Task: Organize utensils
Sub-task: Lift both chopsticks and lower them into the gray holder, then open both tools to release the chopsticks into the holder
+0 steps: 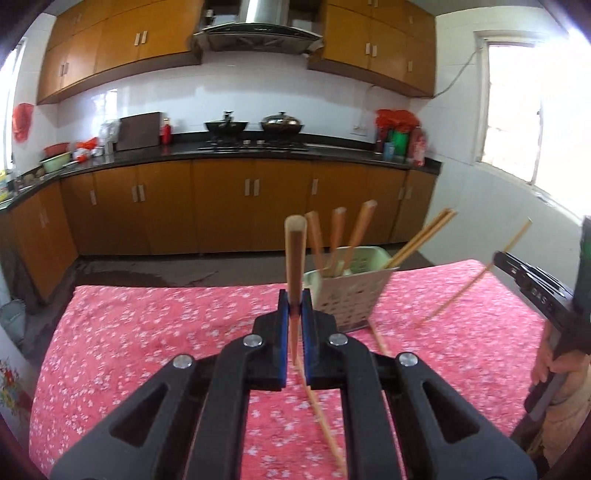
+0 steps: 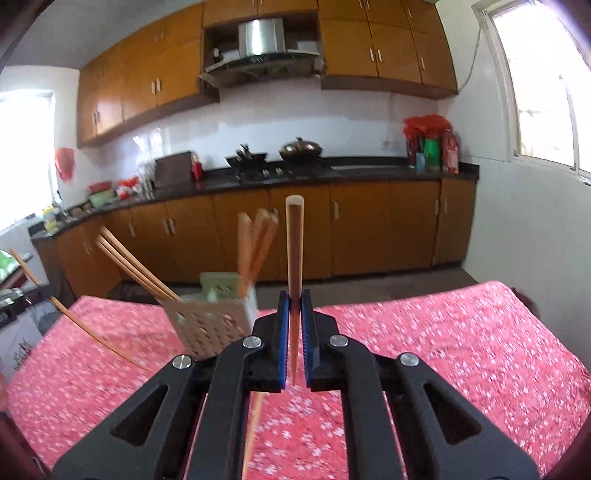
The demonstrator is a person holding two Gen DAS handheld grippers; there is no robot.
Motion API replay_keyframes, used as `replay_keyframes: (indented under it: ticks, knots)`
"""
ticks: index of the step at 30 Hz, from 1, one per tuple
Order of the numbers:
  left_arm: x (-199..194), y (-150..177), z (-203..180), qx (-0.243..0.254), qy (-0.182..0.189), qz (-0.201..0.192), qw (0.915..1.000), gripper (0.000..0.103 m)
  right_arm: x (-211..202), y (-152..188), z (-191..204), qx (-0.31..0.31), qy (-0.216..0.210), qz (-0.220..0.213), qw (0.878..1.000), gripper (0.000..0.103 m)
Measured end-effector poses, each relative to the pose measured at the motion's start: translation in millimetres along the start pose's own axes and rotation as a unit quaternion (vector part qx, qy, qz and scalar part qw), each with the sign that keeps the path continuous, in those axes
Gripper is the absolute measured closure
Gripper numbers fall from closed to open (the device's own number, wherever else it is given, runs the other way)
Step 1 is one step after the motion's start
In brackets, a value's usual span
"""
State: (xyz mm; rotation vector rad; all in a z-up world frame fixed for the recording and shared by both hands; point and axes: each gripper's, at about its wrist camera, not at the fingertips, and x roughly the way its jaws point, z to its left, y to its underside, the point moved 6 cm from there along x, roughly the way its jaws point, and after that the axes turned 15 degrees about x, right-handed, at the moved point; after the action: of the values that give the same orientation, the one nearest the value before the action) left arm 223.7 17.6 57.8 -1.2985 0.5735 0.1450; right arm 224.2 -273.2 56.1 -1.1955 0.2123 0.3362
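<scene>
A pink floral-clothed surface (image 1: 147, 332) fronts orange kitchen cabinets. Each claw, left claw (image 1: 295, 306) and right claw (image 2: 294, 306), is clenched on a light, stiff, slippery wooden chopstick (image 1: 295, 258) (image 2: 294, 251), gripped mid-shaft near the perforated pale plastic holder (image 1: 347, 295).

Kitchen beyond a table spread with a pink flowered cloth (image 1: 147, 332). Orange-brown wall cupboards (image 1: 122, 48) above, matching floor cupboards (image 2: 369, 229) below a dark counter (image 1: 332, 149). Steel hood (image 1: 258, 26) over a stove carrying a black wok (image 1: 226, 126) and a lidded pan (image 1: 282, 123). Red bottle (image 1: 166, 133) beside a brown board (image 1: 138, 129); green bowl (image 1: 55, 162) further left. Red bag (image 2: 424, 123) atop packets at the counter's right end. Bright window (image 1: 517, 110) on the right wall.
</scene>
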Motion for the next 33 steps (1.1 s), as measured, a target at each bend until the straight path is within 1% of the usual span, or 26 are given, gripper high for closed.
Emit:
replay_keyframes:
  ticks: [4, 8, 12, 14, 17, 20, 21, 25, 28, 31, 33]
  knots:
    - [-10, -21, -16, -0.003, 0.029, -0.025, 0.9993, 0.095, -14, -19, 18, 0.006, -0.035, -0.012, 0.999, 0.096]
    - [-18, -49, -29, -0.005, 0.038, -0.063, 0.9973, 0.095, -26, -39, 35, 0.017, -0.075, -0.025, 0.997, 0.096]
    - [-17, -81, -37, -0.012, 0.027, -0.098, 0.9947, 0.095, -27, -56, 52, 0.011, -0.093, -0.046, 0.995, 0.096]
    - [-13, -98, -38, -0.016, 0.010, -0.116, 0.9930, 0.095, -23, -61, 59, 0.006, -0.098, -0.055, 0.994, 0.096]
    - [-3, -117, -36, -0.018, -0.016, -0.131, 0.9911, 0.095, -11, -66, 70, -0.002, -0.100, -0.060, 0.993, 0.096]
    - [12, -122, -34, -0.012, -0.037, -0.130, 0.9907, 0.095, 6, -65, 73, -0.006, -0.093, -0.057, 0.994, 0.096]
    - [15, -122, -33, -0.012, -0.039, -0.128, 0.9910, 0.095, 16, -63, 73, -0.006, -0.089, -0.054, 0.994, 0.096]
    - [48, -112, -28, -0.020, -0.037, -0.105, 0.9936, 0.095, 42, -56, 66, -0.001, -0.075, -0.041, 0.996, 0.096]
    - [67, -104, -26, -0.024, -0.033, -0.092, 0.9949, 0.095, 60, -50, 62, 0.004, -0.068, -0.020, 0.997, 0.096]
    - [76, -101, -22, -0.027, -0.029, -0.084, 0.9957, 0.095, 69, -45, 60, 0.013, -0.067, 0.001, 0.998, 0.095]
    - [75, -100, -20, -0.028, -0.032, -0.086, 0.9954, 0.093, 68, -46, 59, 0.016, -0.070, 0.004, 0.997, 0.094]
